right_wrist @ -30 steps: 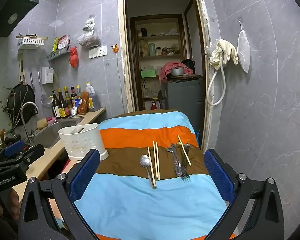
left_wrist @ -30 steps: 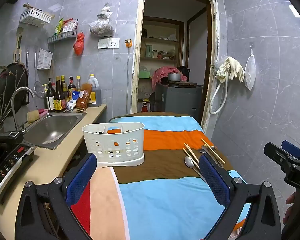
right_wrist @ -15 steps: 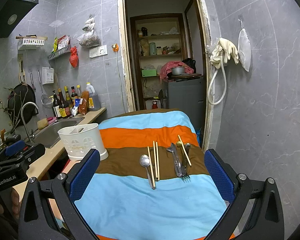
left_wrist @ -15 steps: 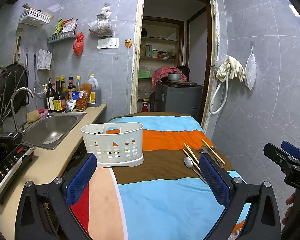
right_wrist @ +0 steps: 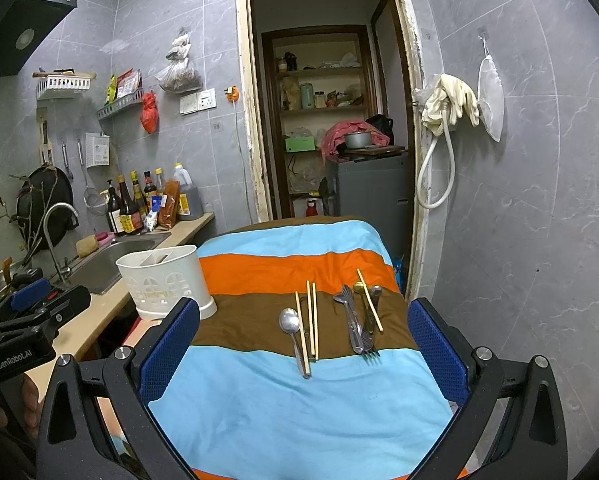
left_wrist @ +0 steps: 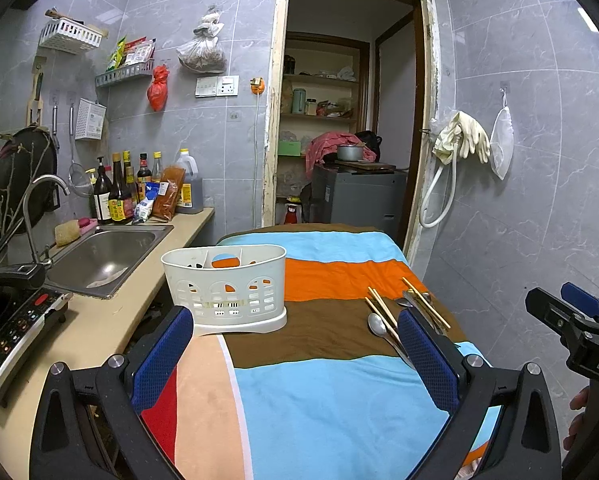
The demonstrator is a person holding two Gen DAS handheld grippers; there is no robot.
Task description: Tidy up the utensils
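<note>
A white slotted utensil holder point(left_wrist: 224, 284) point(right_wrist: 164, 280) stands on the left of a striped cloth-covered table point(left_wrist: 323, 392) point(right_wrist: 299, 404). On the brown stripe lie a steel spoon point(right_wrist: 290, 328) point(left_wrist: 379, 328), wooden chopsticks point(right_wrist: 311, 320) point(left_wrist: 381, 309), and a bundle of a fork and other steel cutlery point(right_wrist: 359, 324) with one more chopstick point(right_wrist: 369, 304). My left gripper point(left_wrist: 295, 352) is open, hanging over the near cloth in front of the holder. My right gripper point(right_wrist: 303, 348) is open too, facing the cutlery from the near side. Neither holds anything.
A beige counter point(left_wrist: 83, 332) with a steel sink point(left_wrist: 103, 258), tap and an induction cooker point(left_wrist: 7, 332) runs along the left. Sauce bottles point(left_wrist: 119, 196) stand at its back. A doorway point(right_wrist: 327, 128) opens behind the table, and a grey tiled wall point(right_wrist: 519, 220) closes the right side.
The left wrist view has shifted slightly, so the holder sits a little lower and more central. The right wrist view is nearly unchanged. Both grippers stay open.
</note>
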